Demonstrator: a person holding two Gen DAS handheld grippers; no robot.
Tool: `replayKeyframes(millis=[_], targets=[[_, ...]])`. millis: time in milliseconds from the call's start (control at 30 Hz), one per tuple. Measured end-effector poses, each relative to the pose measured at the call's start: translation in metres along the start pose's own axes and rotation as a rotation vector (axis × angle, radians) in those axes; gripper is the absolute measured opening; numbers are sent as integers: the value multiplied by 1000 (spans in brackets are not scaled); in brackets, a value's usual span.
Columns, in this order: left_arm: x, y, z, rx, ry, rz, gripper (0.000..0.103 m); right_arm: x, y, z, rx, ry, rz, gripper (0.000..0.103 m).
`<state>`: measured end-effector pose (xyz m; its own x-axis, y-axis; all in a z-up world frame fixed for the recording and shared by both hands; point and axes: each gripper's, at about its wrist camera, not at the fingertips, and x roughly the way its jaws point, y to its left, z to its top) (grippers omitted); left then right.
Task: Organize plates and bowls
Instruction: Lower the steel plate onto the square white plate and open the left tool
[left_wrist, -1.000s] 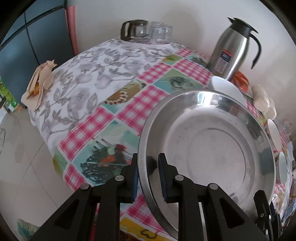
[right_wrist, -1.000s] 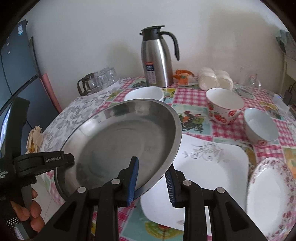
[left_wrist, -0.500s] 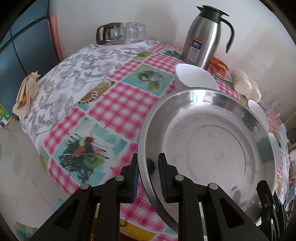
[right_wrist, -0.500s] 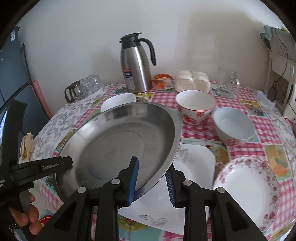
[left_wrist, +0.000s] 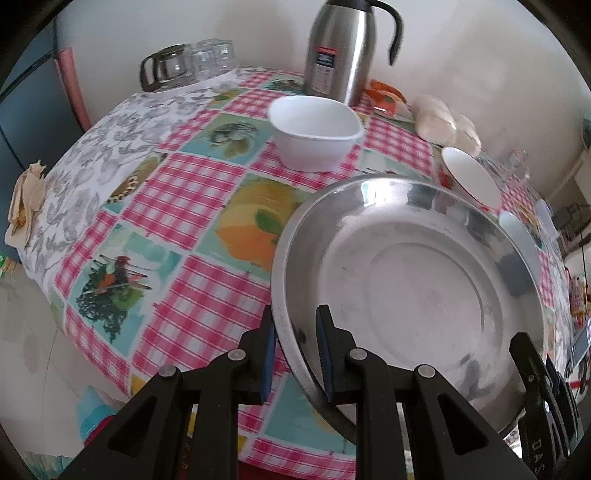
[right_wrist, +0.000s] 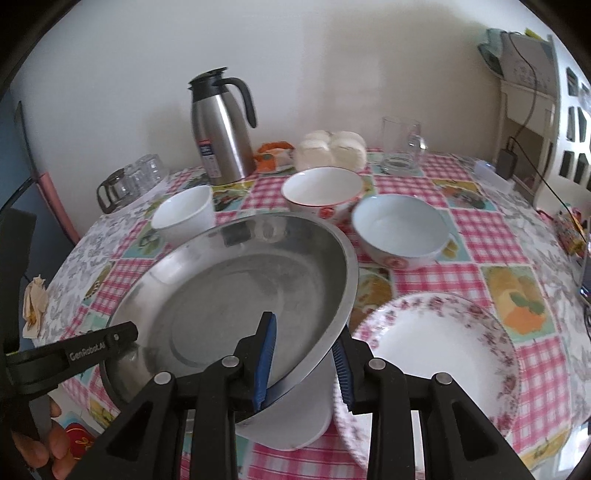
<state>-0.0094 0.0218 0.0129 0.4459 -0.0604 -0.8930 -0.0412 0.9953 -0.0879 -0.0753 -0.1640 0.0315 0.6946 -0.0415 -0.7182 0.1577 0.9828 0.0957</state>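
I have the steel pan (left_wrist: 410, 291) held from two sides above the checked tablecloth (left_wrist: 192, 192).

Left gripper (left_wrist: 293, 350): I have it reaching in low from the near edge of the table, fingers pointing forward and level. Its blue pads (left_wrist: 269, 354) bracket the pan's left rim, one outside the wall and one inside, closed down narrow on the metal.

Right gripper (right_wrist: 303, 363): it comes in from the near side as well. Its pads (right_wrist: 266, 360) sit astride the pan's right rim, one within the basin and one beneath the outer wall, clamped on the edge. In the right wrist view, the left gripper (right_wrist: 74, 350) shows at the far left, its black finger lying across the pan's opposite rim, with my hand (right_wrist: 40, 443) below it.

The pan is tilted, its right side over a white square plate (right_wrist: 291, 424) that it partly hides. Just to the right lies a floral plate (right_wrist: 439, 358). Behind the pan stand a white bowl (right_wrist: 184, 218), a red-patterned bowl (right_wrist: 321, 194) and a pale blue bowl (right_wrist: 400, 230). A steel thermos (right_wrist: 219, 144) stands near the wall.
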Motion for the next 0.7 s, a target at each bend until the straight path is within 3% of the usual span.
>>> replayKeyframes(millis=[233,567,700], targets=[[2,-17,-5,53,20,-9,21,1,-14,-3,-2,30,-57,34],[6,-12,-12,36,72,-4,21,10,-4,-16,-45,142,-125,35],[6,-13,-15,42,85,-19,26,17,-6,-23,-36,188,-140,35]])
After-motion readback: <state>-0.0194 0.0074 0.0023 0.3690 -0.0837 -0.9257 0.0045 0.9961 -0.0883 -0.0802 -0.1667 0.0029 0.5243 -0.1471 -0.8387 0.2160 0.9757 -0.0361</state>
